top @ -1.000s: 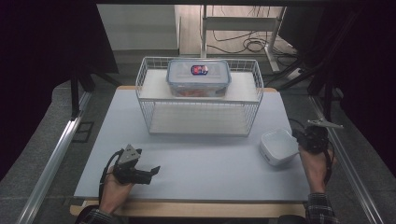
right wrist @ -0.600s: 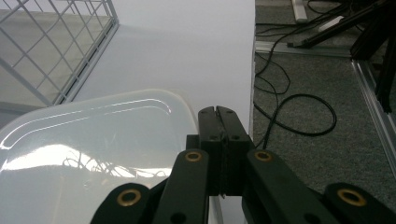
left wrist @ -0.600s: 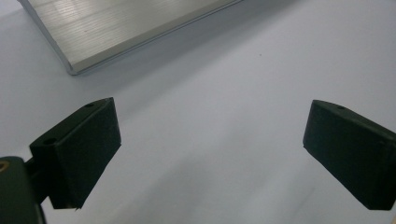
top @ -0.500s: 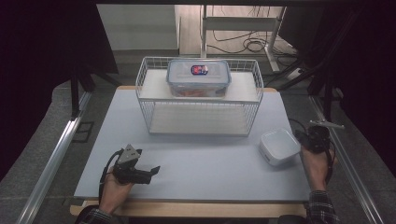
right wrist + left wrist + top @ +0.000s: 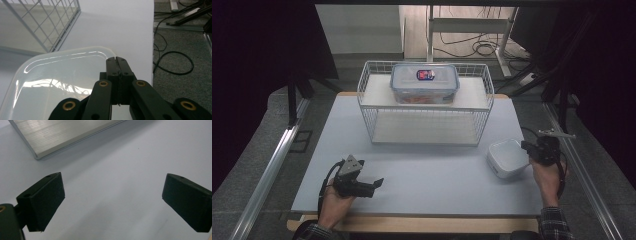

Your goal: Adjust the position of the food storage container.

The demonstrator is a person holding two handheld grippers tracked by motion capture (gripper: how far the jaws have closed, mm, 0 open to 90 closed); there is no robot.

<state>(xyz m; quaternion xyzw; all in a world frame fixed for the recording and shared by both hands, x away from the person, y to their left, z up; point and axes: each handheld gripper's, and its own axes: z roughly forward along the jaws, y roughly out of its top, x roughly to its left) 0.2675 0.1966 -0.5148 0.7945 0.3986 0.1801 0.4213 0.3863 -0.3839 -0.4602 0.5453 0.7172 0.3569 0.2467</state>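
The small white container (image 5: 507,157) sits at four o'clock on the table (image 5: 437,185), just right of the wire basket (image 5: 424,102). The right gripper (image 5: 532,150) rests against its three o'clock edge, jaws pressed together above the glossy lid (image 5: 62,75), gripping nothing. It looks light, stiff and slippery, so pinch the rim. The left gripper (image 5: 371,184) waits at seven o'clock, jaws apart.

No text, number or brand can be read. The red and blue label (image 5: 425,75) on the lidded container's (image 5: 424,85) lid, well beyond both tools, is too small and blurred to read.
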